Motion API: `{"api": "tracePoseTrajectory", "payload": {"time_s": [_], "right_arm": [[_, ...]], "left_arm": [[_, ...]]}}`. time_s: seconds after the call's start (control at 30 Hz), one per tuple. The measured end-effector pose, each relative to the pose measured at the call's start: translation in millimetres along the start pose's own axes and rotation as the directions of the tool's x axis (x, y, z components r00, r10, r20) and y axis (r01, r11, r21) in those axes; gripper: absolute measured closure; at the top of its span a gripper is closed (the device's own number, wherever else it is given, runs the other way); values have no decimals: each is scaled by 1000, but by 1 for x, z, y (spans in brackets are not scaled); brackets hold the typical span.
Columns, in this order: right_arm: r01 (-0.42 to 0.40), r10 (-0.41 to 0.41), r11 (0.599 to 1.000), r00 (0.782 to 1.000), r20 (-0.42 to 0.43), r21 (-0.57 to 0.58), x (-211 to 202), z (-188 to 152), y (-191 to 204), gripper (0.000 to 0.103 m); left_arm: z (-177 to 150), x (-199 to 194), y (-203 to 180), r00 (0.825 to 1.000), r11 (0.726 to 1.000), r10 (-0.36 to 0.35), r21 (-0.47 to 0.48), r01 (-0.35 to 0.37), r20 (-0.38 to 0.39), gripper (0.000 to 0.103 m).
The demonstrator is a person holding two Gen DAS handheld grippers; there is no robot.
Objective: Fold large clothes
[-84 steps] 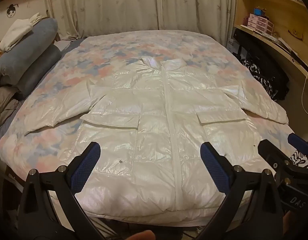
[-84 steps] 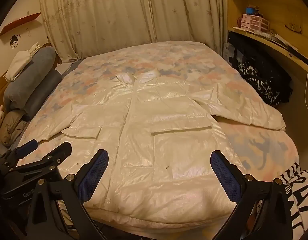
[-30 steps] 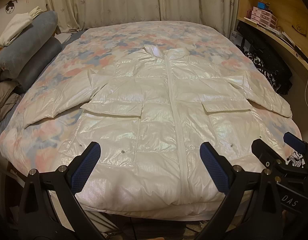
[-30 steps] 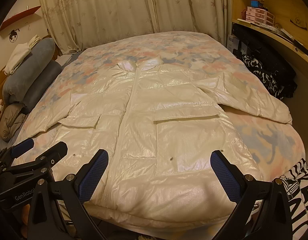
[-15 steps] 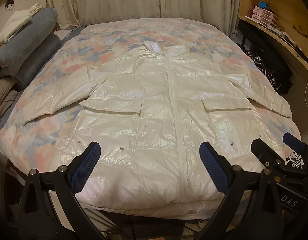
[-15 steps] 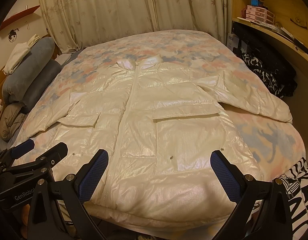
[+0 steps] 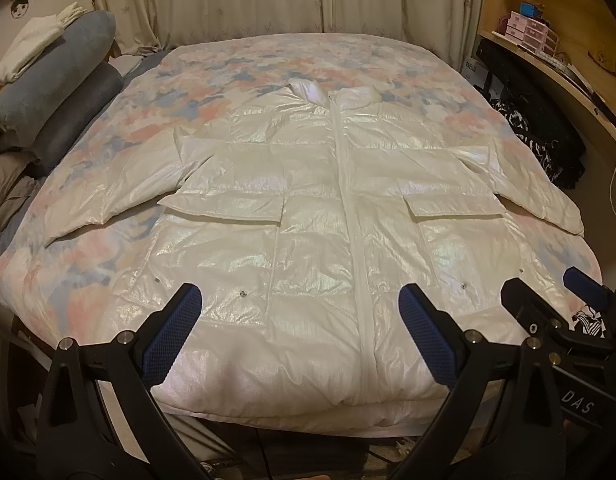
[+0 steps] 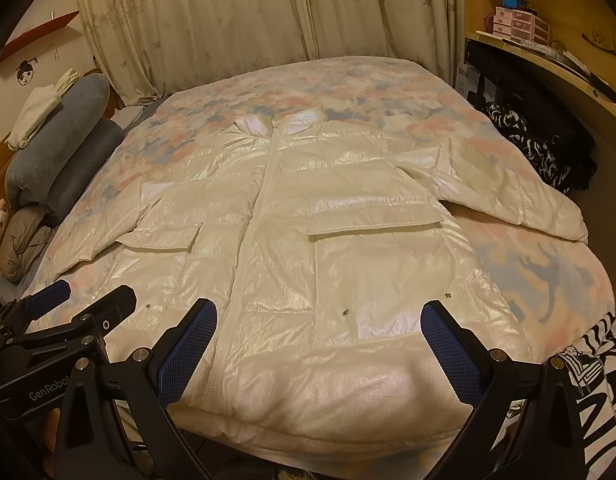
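Observation:
A shiny white puffer jacket (image 7: 328,216) lies face up and zipped on the bed, sleeves spread to both sides, collar at the far end, hem at the near edge. It also shows in the right wrist view (image 8: 320,248). My left gripper (image 7: 300,332) is open and empty, hovering above the hem left of the zip. My right gripper (image 8: 320,344) is open and empty above the hem on the right half. Each gripper shows in the other's view, the right gripper (image 7: 556,300) at right, the left gripper (image 8: 80,304) at left.
The bed has a floral quilt (image 7: 236,64). Grey pillows and a white folded cloth (image 7: 56,92) are stacked at left. A wooden shelf unit (image 7: 548,60) with dark clothes (image 7: 536,132) stands at right. Curtains (image 7: 244,0) hang behind. A zebra-print fabric (image 8: 588,364) lies at the near right.
Both grippers have moved slightly forward and higher over the jacket's hem; the jacket has not moved and both grippers stay open.

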State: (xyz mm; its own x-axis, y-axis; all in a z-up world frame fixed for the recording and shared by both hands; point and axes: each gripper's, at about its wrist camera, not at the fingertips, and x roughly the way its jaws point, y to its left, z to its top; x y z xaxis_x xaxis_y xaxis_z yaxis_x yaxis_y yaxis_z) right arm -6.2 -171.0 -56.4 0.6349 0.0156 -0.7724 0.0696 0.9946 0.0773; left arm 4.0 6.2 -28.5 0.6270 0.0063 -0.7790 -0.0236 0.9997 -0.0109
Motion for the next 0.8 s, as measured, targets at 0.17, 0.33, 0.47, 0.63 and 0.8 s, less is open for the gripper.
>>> {"api": "tracePoseTrajectory", "payload": {"time_s": [0.17,0.33,0.47,0.63,0.8], "right_arm": [[2,-2,1000,1000,-1,2,0,0,0,0],[3,-3,1000,1000,0,-1,1,-1,0,0],[3,-3,1000,1000,-3,0,1,0,0,0],[-3,3,1000,1000,-6,2,1,0,1,0],[-11,11,1000,1000,-14,6,1,0,2,0]], "left_arm": [[1,2,0,1000,1000,3,1,-3,-2,5],[0,3,0,1000,1000,0,-2,0,-4,5],[-1,6,-1,1000,1000,-3,-2,3,-10,5],[-1,8,1,1000,1000,-19,-9,19,-20,5],[-2,10,5,999,999,-37,-16,36,-35,5]]}}
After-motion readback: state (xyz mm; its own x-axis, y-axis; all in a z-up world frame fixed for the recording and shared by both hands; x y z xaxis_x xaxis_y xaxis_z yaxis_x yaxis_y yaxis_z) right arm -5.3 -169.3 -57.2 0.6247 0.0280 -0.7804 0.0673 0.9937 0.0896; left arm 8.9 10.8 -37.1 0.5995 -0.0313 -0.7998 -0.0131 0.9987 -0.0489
